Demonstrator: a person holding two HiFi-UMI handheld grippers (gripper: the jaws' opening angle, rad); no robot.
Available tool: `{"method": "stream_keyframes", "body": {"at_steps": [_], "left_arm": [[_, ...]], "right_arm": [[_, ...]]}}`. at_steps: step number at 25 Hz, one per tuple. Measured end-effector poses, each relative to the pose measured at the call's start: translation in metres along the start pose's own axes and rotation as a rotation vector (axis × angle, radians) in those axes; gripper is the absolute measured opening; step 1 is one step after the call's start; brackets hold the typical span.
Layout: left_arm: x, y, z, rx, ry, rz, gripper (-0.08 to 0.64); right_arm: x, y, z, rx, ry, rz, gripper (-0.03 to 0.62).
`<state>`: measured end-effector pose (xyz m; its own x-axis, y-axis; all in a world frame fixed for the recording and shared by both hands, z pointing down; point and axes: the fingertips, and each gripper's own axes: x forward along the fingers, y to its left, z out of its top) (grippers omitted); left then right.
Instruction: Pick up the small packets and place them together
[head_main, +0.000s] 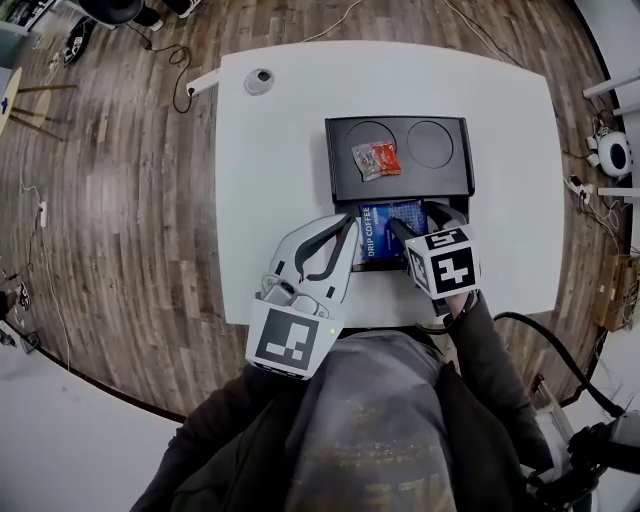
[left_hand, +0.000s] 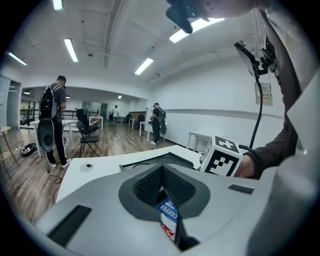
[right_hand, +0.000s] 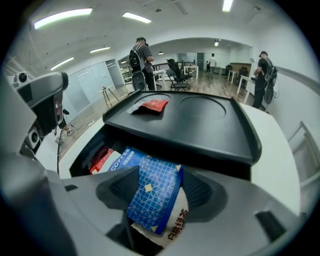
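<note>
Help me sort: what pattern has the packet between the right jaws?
The packet is blue with white grid lines; right gripper view best.

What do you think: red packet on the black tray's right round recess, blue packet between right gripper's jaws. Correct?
Wrong recess: the red packet lies on the black tray's left round recess, as the head view shows. The blue packet between the right gripper's jaws is correct.

I'm in an open-plan office or lab. Beyond my white table (head_main: 270, 150) are wood floor (head_main: 120, 200), ceiling strip lights (left_hand: 70, 50), a chair (left_hand: 87, 137) and standing people (left_hand: 55, 115).
</note>
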<state>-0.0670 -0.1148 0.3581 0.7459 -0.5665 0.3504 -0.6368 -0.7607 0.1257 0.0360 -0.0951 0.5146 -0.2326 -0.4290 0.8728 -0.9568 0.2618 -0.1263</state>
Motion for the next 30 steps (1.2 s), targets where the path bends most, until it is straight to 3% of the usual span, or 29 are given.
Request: {"method": "stream_keyframes", "body": {"at_steps": [5, 7, 9, 12, 17, 22, 30], "left_arm": [[0.004, 0.008, -0.003, -0.014, 0.005, -0.01, 0.0], [0.005, 0.01, -0.002, -0.016, 0.004, -0.009, 0.0], [0.005, 0.011, -0.001, -0.016, 0.001, -0.007, 0.0], [0.003, 0.01, -0.001, -0.016, -0.003, -0.001, 0.0], [-0.002, -0.001, 0.002, -0.009, -0.011, 0.016, 0.0], [-0.018, -0.006, 0.005, 0.004, -0.031, 0.053, 0.0], [-0.022, -0.023, 0.017, 0.034, -0.072, 0.078, 0.0]], "right_arm": [[0.004, 0.0, 0.0, 0.009, 0.033, 0.031, 0.263], [0.003, -0.001, 0.001, -0.006, 0.021, 0.016, 0.228], [0.001, -0.004, 0.003, -0.022, -0.003, -0.013, 0.175], [-0.002, -0.008, 0.005, -0.032, -0.045, -0.039, 0.024], [-0.022, -0.003, 0.014, -0.04, -0.139, -0.022, 0.012], [-0.06, 0.024, 0.033, -0.111, -0.279, -0.001, 0.012], [-0.114, 0.058, 0.057, -0.216, -0.398, 0.11, 0.012]]}}
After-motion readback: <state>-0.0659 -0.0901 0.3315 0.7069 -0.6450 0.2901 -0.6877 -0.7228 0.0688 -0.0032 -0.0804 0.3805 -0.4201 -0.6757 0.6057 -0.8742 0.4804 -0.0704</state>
